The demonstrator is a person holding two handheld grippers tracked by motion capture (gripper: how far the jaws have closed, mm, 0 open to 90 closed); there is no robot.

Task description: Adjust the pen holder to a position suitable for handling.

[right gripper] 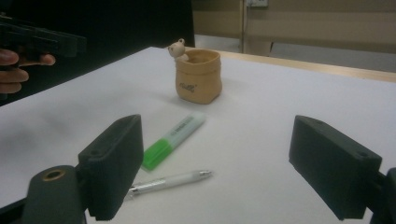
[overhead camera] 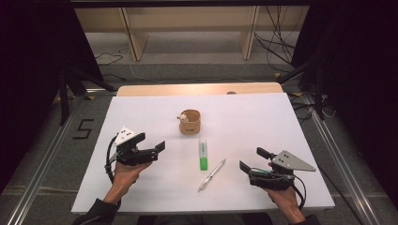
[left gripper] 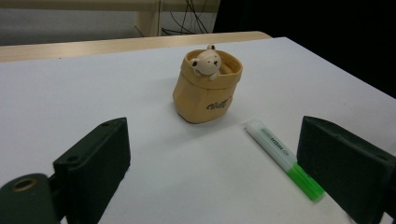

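Nearest to us, low in each gripper view, our two pairs of tongs stand with their black jaws wide apart and nothing between them. Between the two pairs lie a pen (overhead camera: 211, 175) and a highlighter (overhead camera: 203, 154), both flat on the white tabletop (overhead camera: 141, 117). That pen, silver and white, lies slanted, its nearer end toward our edge of the tabletop, and sits closest to our right tongs (overhead camera: 253, 161); in the right gripper view it lies just past the left jaw. Our highlighter, white with a green cap, lies just beside the pen's far end, apart from it, with the green cap toward us and the white end pointing at the pouch (overhead camera: 190, 122). This small tan pouch stands upright just beyond the highlighter, near the middle of the tabletop, with a little bear figure (overhead camera: 183, 116) peeking over its rim on the left side. Our left tongs (overhead camera: 157, 149) hover to the left of the highlighter, aimed toward it and the pouch, well apart from both. Our right tongs hover on the opposite side, aimed inward at the pen and touching nothing. Both hands hold their tongs near the front edge. Beyond the white sheet a strip of bare wood (overhead camera: 197, 89) shows along the far edge.
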